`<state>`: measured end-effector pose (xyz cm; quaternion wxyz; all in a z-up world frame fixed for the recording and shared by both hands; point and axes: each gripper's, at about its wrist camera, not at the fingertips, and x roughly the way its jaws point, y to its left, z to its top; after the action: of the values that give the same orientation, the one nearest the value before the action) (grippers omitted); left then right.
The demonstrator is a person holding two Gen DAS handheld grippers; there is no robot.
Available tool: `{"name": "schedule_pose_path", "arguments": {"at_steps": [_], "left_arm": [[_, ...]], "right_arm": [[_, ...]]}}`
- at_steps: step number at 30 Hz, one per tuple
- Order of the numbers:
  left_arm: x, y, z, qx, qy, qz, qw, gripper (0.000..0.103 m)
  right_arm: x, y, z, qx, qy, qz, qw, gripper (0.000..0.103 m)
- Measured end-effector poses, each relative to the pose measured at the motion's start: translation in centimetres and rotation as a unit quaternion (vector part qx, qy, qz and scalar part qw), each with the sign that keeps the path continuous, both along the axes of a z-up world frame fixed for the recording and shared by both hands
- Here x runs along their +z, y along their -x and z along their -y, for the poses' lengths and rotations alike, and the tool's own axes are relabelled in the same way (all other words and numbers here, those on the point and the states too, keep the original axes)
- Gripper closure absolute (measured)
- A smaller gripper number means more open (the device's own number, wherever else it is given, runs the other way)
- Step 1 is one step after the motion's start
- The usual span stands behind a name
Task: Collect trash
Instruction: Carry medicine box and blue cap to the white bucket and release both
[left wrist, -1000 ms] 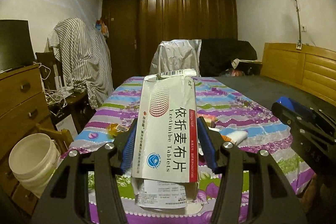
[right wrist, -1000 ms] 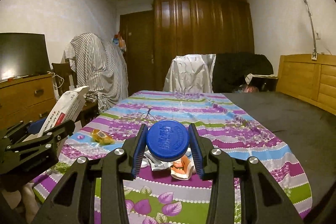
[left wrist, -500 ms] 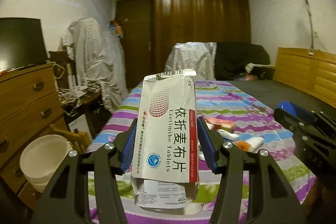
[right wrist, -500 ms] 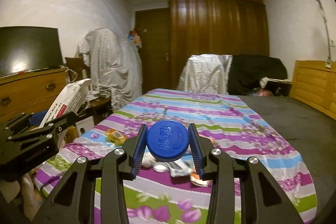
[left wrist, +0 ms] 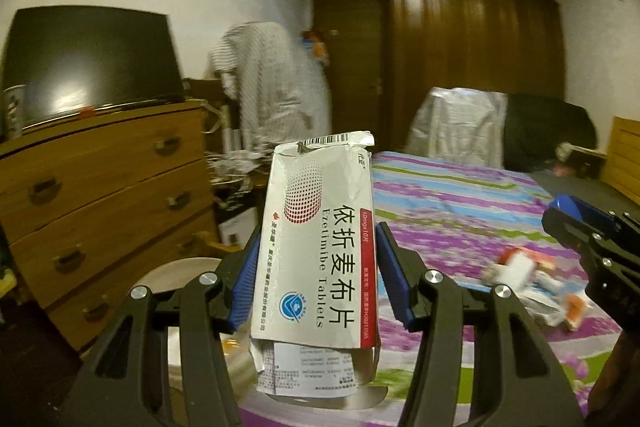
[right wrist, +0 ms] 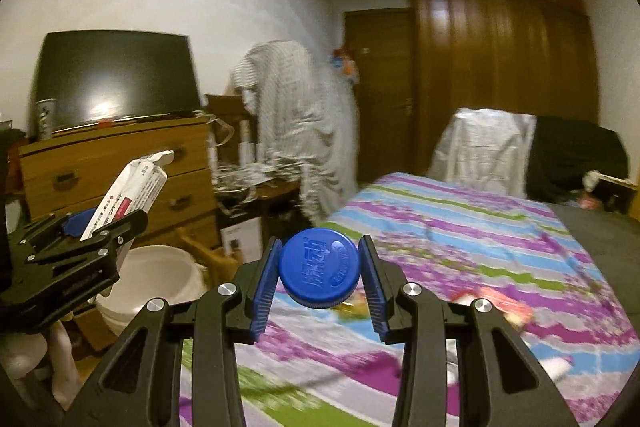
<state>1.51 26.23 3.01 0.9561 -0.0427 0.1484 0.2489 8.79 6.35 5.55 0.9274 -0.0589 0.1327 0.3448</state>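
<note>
My left gripper [left wrist: 316, 277] is shut on a white tablet box [left wrist: 320, 239] with red and black print, held upright above the rim of a white bucket [left wrist: 176, 275]. My right gripper [right wrist: 319, 277] is shut on a blue bottle cap [right wrist: 318, 273], held over the bed's left edge. The white bucket [right wrist: 156, 279] stands on the floor left of the bed. The left gripper with the box [right wrist: 128, 193] shows at the left of the right wrist view. Several scraps of trash [left wrist: 528, 277] lie on the bedspread.
A wooden dresser [left wrist: 100, 195] with a dark TV [left wrist: 92, 63] stands at the left. A striped flowered bedspread [right wrist: 480, 251] covers the bed. A chair draped with striped clothes [right wrist: 296, 123], a cluttered side table and a dark wardrobe [right wrist: 492, 75] stand behind.
Both grippers have swung left, away from the bed's middle toward the dresser and bucket. The bucket is now close below the left gripper. Both still hold their items.
</note>
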Motion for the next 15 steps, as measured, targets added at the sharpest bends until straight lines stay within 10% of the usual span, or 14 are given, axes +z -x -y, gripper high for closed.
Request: {"name": "schedule_pose_path", "arguments": {"at_steps": [15], "left_arm": [[-2.3,2.9,-14.8,0.118,0.048,-0.059,0.9901,0.051]], "right_arm": [[-0.4,-1.9,-23.4,0.143,0.057,-0.068,0.986,0.062]]}}
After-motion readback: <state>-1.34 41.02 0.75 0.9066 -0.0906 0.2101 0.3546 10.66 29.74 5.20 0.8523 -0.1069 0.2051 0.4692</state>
